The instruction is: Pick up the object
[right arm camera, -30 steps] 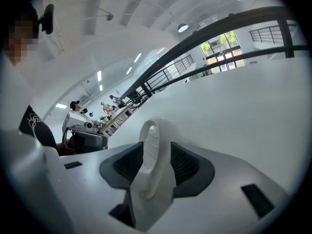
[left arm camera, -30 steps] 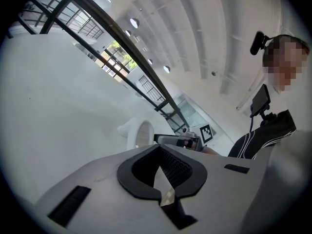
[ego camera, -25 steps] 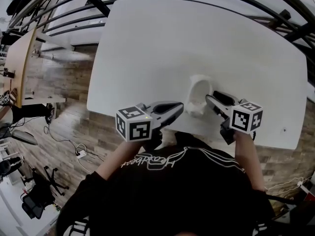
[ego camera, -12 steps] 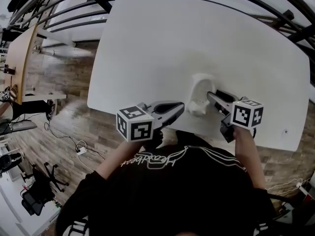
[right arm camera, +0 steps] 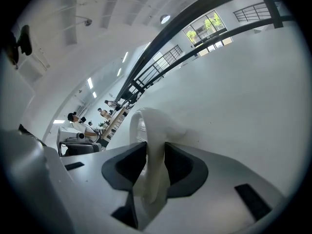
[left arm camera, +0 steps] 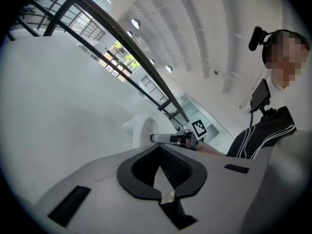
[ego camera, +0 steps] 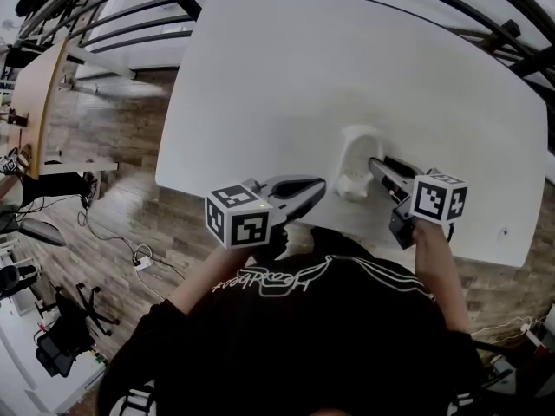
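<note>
The object is a white, cup-like piece (ego camera: 350,149) with an open ring-shaped mouth, lying on the white table (ego camera: 347,59) near its front edge. It also shows in the left gripper view (left arm camera: 139,129) and the right gripper view (right arm camera: 152,123). My right gripper (ego camera: 376,166) reaches in from the right and straddles the object's wall. The jaws (right arm camera: 152,147) are closing, with the white wall between the pads. My left gripper (ego camera: 319,185) hovers at the table's front edge, left of the object and apart from it. It is shut (left arm camera: 158,149) and holds nothing.
The table's front edge (ego camera: 260,208) runs just under both grippers, with wooden floor (ego camera: 113,232) below to the left. Dark railings (ego camera: 156,24) curve behind the table's far side. A small dark spot (ego camera: 501,230) marks the table at the right.
The right gripper has slid a little further forward along the object's wall and its jaws look narrower. The left gripper has stayed where it was.
</note>
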Demonstrator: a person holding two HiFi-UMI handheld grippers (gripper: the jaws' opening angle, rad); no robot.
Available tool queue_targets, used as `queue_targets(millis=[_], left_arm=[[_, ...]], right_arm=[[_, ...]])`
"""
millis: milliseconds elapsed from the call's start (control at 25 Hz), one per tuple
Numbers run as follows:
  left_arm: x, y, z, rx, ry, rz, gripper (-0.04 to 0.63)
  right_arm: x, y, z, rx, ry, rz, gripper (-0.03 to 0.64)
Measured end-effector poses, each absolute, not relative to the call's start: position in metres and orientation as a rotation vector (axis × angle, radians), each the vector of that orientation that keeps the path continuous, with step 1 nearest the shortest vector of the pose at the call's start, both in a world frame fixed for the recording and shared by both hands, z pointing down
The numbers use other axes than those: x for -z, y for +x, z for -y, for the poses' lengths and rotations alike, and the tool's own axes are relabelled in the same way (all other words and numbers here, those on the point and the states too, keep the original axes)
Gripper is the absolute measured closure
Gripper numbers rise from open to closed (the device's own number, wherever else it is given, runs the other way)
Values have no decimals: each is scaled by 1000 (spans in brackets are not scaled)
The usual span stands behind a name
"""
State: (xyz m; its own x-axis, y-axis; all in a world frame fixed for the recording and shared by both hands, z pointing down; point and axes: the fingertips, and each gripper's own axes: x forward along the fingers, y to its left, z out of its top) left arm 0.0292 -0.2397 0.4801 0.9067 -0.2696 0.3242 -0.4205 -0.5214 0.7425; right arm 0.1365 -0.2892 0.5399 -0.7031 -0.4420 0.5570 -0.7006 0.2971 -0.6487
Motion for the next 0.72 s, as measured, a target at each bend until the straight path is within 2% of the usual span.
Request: queue_targets(millis=[720], left_arm=[[-465,22,239,-209,2180,524,588]], right_arm=[[-528,135,297,-1314,1078,2339,508]])
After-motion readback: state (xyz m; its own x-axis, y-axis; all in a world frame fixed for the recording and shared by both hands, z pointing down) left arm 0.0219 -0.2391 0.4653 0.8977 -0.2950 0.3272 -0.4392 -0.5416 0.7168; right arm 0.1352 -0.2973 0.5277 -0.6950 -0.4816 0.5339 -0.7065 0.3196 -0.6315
